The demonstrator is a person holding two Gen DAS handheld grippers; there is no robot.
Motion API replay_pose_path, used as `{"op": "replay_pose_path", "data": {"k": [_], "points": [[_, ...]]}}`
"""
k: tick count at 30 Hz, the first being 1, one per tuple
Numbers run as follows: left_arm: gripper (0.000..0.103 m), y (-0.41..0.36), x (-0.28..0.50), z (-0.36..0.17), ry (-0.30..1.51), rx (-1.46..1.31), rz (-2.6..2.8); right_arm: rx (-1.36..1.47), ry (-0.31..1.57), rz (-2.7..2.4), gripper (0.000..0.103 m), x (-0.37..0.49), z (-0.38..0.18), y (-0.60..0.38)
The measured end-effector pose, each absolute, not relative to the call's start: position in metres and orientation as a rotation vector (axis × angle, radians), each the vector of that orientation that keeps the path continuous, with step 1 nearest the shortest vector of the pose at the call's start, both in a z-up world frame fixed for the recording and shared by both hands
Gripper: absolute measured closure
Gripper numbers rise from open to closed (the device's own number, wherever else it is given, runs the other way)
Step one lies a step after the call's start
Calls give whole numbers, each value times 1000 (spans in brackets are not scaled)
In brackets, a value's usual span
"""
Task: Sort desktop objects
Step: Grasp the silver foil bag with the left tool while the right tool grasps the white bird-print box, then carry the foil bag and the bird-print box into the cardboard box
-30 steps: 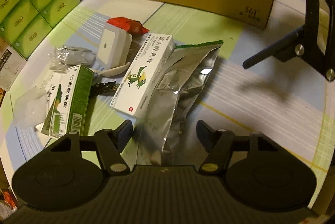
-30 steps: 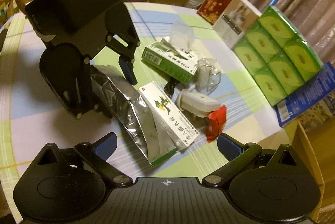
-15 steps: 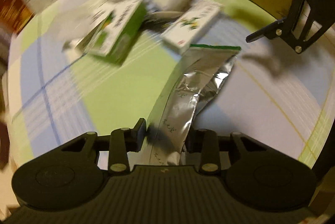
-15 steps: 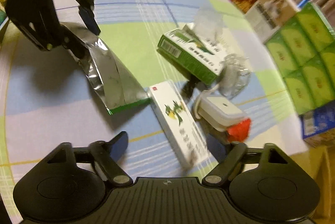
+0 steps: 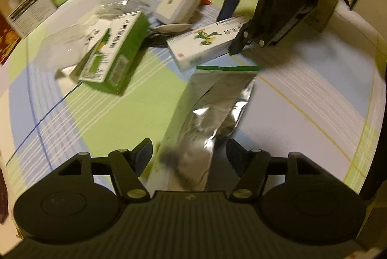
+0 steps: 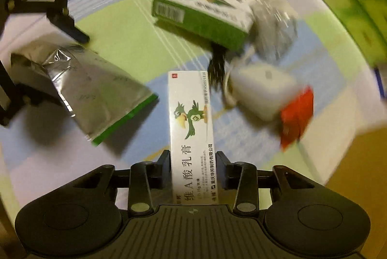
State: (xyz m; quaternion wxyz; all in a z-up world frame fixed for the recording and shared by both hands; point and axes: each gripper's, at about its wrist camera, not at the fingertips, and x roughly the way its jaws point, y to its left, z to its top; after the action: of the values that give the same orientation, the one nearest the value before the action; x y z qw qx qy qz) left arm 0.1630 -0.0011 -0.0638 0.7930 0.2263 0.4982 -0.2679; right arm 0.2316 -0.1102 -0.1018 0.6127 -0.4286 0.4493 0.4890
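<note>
My left gripper (image 5: 189, 153) is spread wide w/ the foil pouch (image 5: 210, 111) lying between the fingers, not pinched. My right gripper (image 6: 192, 163) is closed down on the white ointment box (image 6: 192, 123), pads against both long sides. Landmark = that box: pouch sits just beside it, green box (image 6: 203, 17) beyond its far end, white adapter (image 6: 261, 89) w/ red packet (image 6: 296, 116) on the opposite side from the pouch. All on the checked tablecloth (image 5: 302, 87).

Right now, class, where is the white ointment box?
The ointment box lies between the right gripper's fingers, with the foil pouch left and the white charger right.
</note>
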Motion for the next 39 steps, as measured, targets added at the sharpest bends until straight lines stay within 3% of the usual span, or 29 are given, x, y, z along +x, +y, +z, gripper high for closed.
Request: {"op": "replay_pose_path", "data": {"k": [5,9,11,16,18,21,26,28,30,35,39], "points": [[45,-10,171,-73,1150,513,-550,-804,1169,1008,68,212,-95,-145],[60,-7,179,-68,1235,423,-479,-704,1229,998,67,191,-89,-172],[60,-7,178,-65,1289,355,-464,-668,1233,1023,67,183,-85,-181],[57,-11,171,-59,1303,346,-441,-617,1180,1012,49,180,-80,-192],[49,-10,174,-61,1302,323,-421,-602,1163,1030,48,180,-85,-192],[49,-12,181,-68,1307,299,-411,-566,1143,1038,48,183,-90,-189],[49,-17,184,-74,1314,324,-415,-583,1099,1048,52,183,-97,-181],[49,-17,186,-74,1319,324,-413,-611,1068,1046,67,179,-98,-178],[58,-18,186,-73,1318,336,-412,-619,1060,1041,68,177,-98,-178],[69,-23,180,-70,1308,366,-383,-548,1083,1026,68,175,-98,-185],[71,-23,176,-60,1311,316,-373,-510,1067,1003,68,172,-82,-193]]}}
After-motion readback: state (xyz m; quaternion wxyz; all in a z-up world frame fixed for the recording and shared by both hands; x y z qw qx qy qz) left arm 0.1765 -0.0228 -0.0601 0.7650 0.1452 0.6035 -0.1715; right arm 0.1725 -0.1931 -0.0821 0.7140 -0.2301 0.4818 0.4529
